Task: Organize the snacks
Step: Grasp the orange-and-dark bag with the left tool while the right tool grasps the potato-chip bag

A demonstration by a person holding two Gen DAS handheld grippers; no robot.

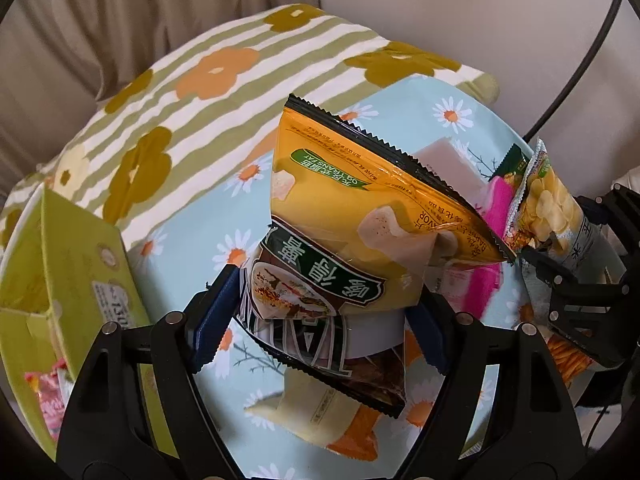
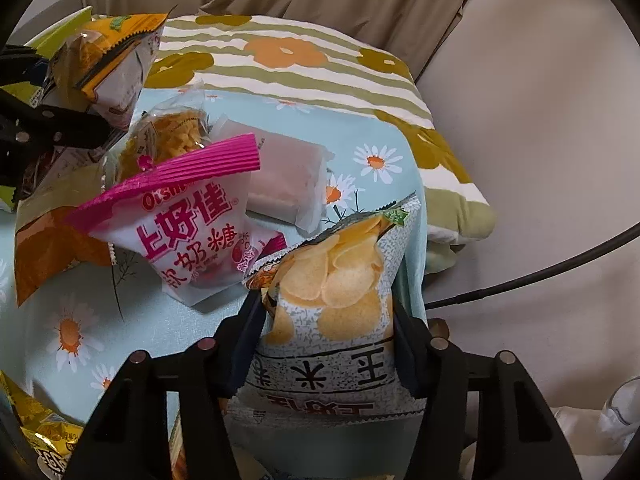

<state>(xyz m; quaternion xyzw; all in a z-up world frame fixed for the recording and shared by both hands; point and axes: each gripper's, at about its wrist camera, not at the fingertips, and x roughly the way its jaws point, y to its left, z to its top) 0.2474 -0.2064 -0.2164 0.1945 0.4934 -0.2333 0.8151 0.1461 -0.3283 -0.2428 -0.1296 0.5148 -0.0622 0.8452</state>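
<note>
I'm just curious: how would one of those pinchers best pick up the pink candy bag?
Probably by the pink candy bag's ribbed pink top seal, coming from above. That flat crimped strip stands raised off the cloth, while the puffy body below could slip.

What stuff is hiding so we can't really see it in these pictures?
- Left wrist view: the green box is cut off by the edge, so its inside is mostly unseen.
- Left wrist view: the yellow chip bag in the left gripper covers the snacks beneath it.
- Right wrist view: the grey chip bag in the right gripper hides the cloth behind it.
</note>
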